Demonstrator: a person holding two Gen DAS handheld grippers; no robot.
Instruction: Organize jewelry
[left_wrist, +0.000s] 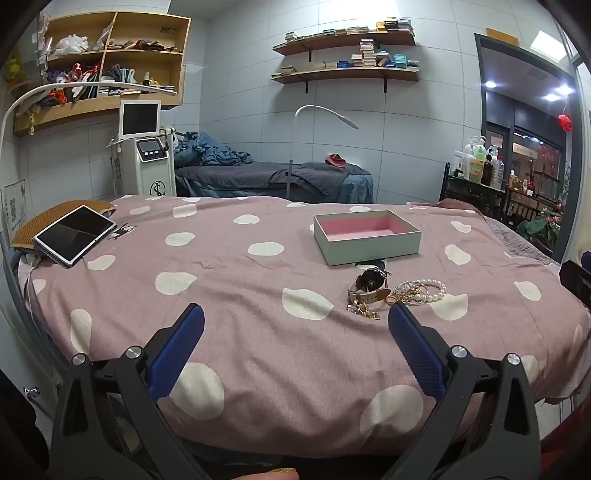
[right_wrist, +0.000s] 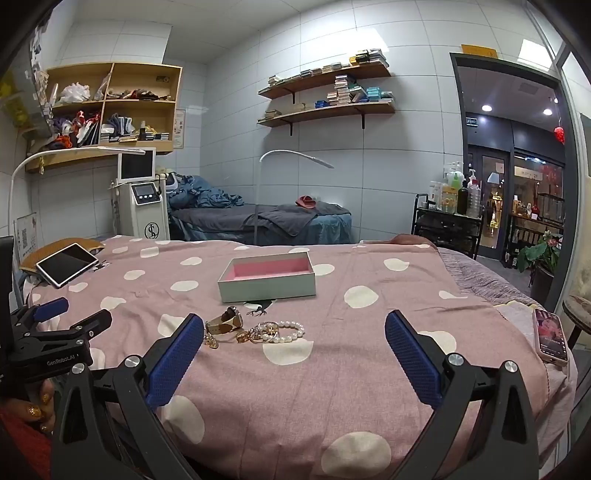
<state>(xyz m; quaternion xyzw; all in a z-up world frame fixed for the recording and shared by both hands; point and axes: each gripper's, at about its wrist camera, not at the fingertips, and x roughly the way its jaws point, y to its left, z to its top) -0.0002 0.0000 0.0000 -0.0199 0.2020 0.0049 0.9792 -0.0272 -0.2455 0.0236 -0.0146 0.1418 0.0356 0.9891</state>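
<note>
1. The jewelry's all in one little pile on the bed's spotty pink cover: a watch with a pale strap, a pearl bracelet, and some gold rings and charms tangled beside them. In the left wrist view that's right of centre; in the right wrist view it's just left of centre.
2. The open box with the pink lining sits just behind the pile, and it looks empty. So I'd say nothing's sorted yet, the whole job is left.
3. Left gripper has its fingers spread wide, holding nothing, hovering short of the pile. Right gripper is the same: splayed and empty.
4. Further out: a tablet at mid-left, a phone at the bed's right edge.
</note>
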